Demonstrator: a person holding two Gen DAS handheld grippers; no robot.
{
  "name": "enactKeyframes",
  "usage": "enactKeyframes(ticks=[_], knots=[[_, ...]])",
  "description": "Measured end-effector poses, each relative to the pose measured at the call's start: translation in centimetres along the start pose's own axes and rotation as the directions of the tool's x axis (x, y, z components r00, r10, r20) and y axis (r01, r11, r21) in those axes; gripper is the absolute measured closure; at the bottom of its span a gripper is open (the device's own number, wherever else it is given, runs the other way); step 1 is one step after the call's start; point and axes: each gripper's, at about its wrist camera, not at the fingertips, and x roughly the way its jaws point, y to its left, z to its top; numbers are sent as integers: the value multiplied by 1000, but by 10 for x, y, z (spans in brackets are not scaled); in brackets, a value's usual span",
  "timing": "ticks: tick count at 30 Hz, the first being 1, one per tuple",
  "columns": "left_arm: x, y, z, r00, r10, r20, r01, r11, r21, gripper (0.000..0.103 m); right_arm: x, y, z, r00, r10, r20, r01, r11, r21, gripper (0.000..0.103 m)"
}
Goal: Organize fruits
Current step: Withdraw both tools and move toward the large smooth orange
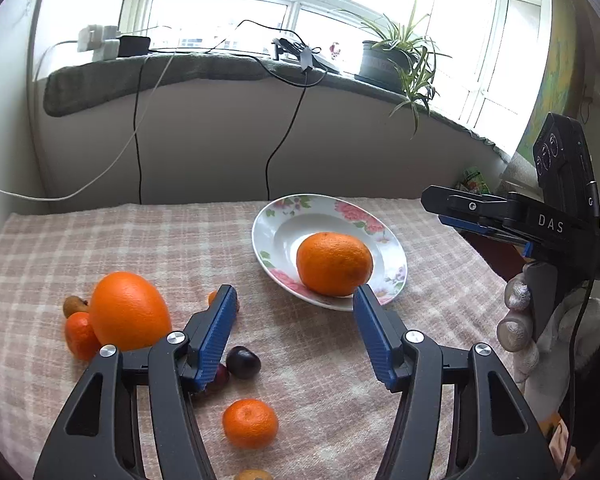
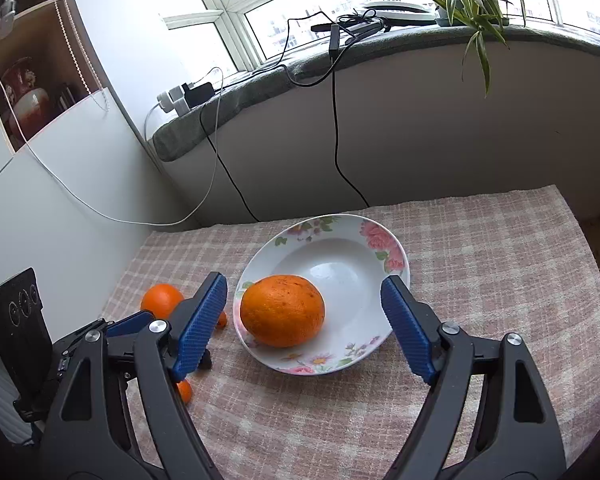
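Orange (image 2: 282, 311) lying in a floral-rimmed plate (image 2: 384, 248) on the checked cloth (image 2: 500, 264) that covers the surface, just ahead of the right gripper (image 2: 305, 312), whose jaws stand released and wide apart with nothing pressed between them; the fruit sits nearer the left-hand jaw, the plate's bare hollow nearer the right-hand one. In the left wrist view the same orange (image 1: 334, 264) rests beyond the right-hand jaw of the left gripper (image 1: 295, 312), also released and gripping nothing. Outside its left-hand jaw a larger orange (image 1: 129, 312) touches a small mandarin (image 1: 81, 336) and a brownish fruit (image 1: 74, 305). Between the jaws and closer to the camera lie a dark cherry (image 1: 243, 362) and a second mandarin (image 1: 250, 423), apart from each other. At the right edge, a gloved hand (image 1: 518, 328) holds the other gripper's handle. A potted plant (image 1: 396, 56) stands on the windowsill behind.
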Motion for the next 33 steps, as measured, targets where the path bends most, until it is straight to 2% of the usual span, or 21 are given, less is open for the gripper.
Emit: enactKeyframes(ticks=[5, 7, 8, 15, 19, 25, 33], knots=[[-15, 26, -7, 998, 58, 4, -58, 998, -16, 43, 4, 23, -3, 1000, 2, -8, -2, 998, -67, 12], [-20, 37, -11, 997, 76, 1, -76, 997, -32, 35, 8, 32, -4, 1000, -11, -20, 9, 995, -95, 11], [-23, 43, -13, 996, 87, 5, -86, 995, -41, 34, 10, 37, -3, 999, -14, -30, 10, 994, -106, 11], [-30, 78, -29, 988, 153, -13, -153, 985, -83, 34, 36, 63, -3, 993, 32, -114, -49, 989, -143, 11], [-28, 91, -37, 988, 155, -16, -156, 982, -103, 34, 58, 78, -2, 981, 97, -168, -119, 985, -127, 11], [-17, 99, -43, 994, 106, -23, -108, 985, -134, 34, 93, 102, 0, 957, 149, -249, -179, 979, -102, 11], [-1, 102, -45, 998, 46, -52, -54, 985, -164, 41, 137, 134, -13, 901, 228, -370, -271, 960, -66, 15]])
